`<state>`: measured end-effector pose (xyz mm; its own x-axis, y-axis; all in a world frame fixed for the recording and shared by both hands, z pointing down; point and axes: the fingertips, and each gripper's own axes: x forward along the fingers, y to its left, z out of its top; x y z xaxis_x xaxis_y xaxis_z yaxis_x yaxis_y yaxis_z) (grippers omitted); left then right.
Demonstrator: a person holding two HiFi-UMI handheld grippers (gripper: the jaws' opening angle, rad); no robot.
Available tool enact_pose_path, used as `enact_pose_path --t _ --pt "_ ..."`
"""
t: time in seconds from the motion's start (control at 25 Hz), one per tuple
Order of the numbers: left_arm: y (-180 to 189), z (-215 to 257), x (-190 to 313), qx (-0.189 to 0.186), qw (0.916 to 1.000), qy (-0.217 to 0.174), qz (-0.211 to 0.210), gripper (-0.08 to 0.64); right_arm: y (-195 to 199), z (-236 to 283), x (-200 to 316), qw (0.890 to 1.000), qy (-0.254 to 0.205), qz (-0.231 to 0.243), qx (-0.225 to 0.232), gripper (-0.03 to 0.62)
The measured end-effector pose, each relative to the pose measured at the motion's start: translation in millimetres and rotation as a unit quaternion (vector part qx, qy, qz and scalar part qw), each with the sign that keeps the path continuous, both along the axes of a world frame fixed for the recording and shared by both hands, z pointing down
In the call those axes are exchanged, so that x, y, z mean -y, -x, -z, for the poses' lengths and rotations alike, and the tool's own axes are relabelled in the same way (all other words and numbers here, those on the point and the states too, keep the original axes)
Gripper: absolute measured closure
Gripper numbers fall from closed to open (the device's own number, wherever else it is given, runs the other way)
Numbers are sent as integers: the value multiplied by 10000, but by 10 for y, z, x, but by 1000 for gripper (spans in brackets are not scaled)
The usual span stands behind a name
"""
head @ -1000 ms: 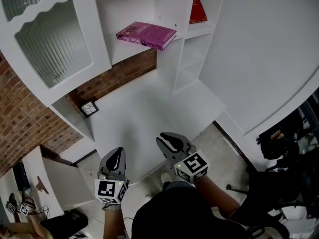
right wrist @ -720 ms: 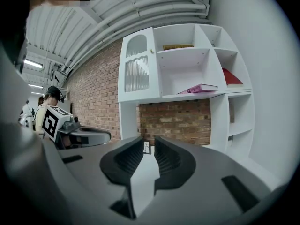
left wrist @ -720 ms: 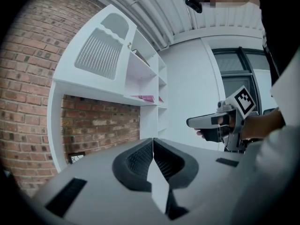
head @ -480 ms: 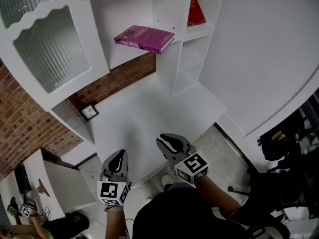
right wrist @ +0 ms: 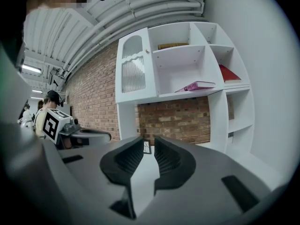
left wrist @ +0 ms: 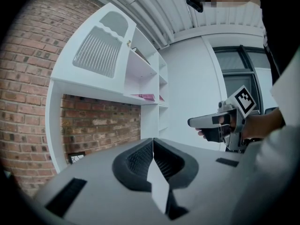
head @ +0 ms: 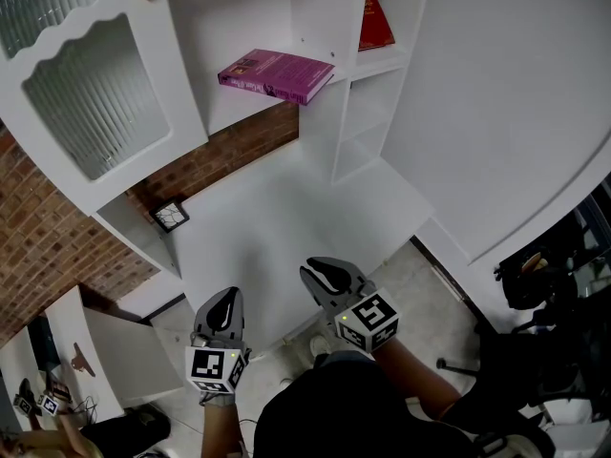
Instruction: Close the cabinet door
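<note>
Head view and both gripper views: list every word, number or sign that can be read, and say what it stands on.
No text can be read in any view.
Purple book: print on the cover, too small to read.
Red book: no print can be made out.
Marker cubes: black square patterns only, no words or numbers.

No word, number or brand could be read anywhere. The purple book [head: 277, 73] carried pale print on its cover, too small to make out, and the red book [head: 376, 19] showed no legible title. The cube [head: 214, 366] on the left gripper [head: 225, 294] and its twin on the right gripper [head: 313, 267] bore black-and-white square marker patterns, not letters or digits. A small dark-framed card [head: 170, 215] showed only faint lines.
</note>
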<state>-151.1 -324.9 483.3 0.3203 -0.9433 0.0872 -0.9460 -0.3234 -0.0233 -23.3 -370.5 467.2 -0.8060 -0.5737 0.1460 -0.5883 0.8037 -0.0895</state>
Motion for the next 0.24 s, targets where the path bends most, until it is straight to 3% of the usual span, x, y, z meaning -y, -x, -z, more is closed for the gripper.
enact_pose_path --t 0.24 --pt "15 30 37 24 10000 -13 35 551 -2 -28 6 9999 101 53 -24 518"
